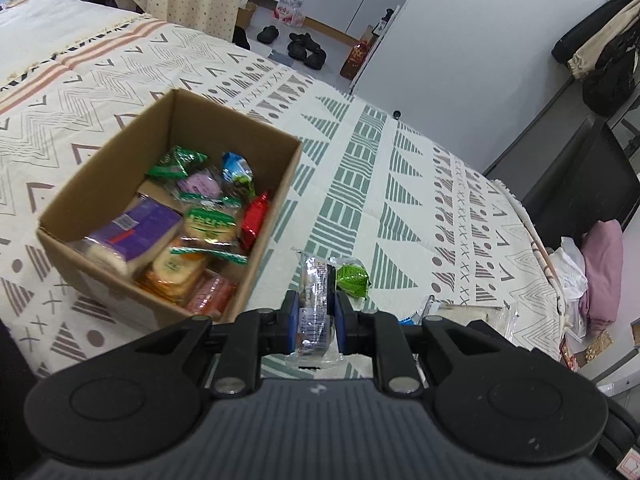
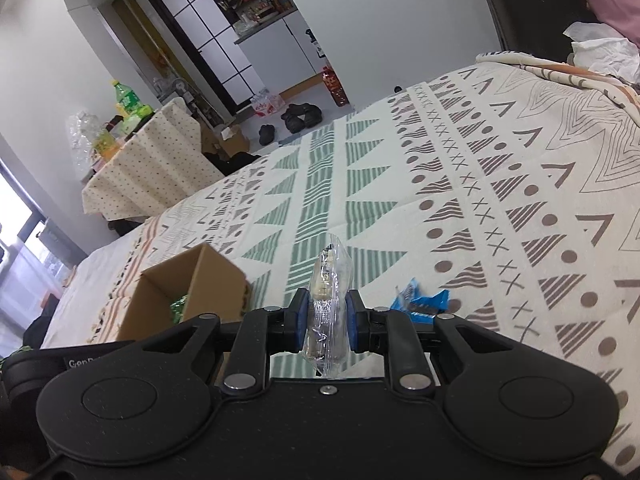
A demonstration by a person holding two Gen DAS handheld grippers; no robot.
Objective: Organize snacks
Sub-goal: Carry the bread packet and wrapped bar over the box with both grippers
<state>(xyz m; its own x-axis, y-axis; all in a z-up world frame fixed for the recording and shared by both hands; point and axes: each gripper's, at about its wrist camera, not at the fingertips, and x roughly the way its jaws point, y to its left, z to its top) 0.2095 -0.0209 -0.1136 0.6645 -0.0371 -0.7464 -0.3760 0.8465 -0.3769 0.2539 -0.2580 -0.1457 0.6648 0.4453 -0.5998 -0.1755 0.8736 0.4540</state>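
My left gripper (image 1: 316,314) is shut on a silver-wrapped snack packet (image 1: 314,312), held above the patterned bedspread to the right of an open cardboard box (image 1: 100,184). The box holds several snacks, among them a purple pack (image 1: 140,228) and a red candy (image 1: 254,220). A green snack (image 1: 352,278) lies on the bedspread just beyond the fingers. My right gripper (image 2: 326,320) is shut on a clear-wrapped snack (image 2: 326,308), held above the bedspread. The box (image 2: 208,276) shows to its left, a blue snack wrapper (image 2: 420,302) to its right.
A clear-wrapped bread pack (image 1: 476,314) and a blue wrapper (image 1: 408,320) lie right of the left gripper. The bedspread (image 2: 460,184) covers the bed. Pink bedding and clothes (image 1: 600,272) sit off the bed's right edge. A cloth-covered table (image 2: 152,164) with bottles stands beyond.
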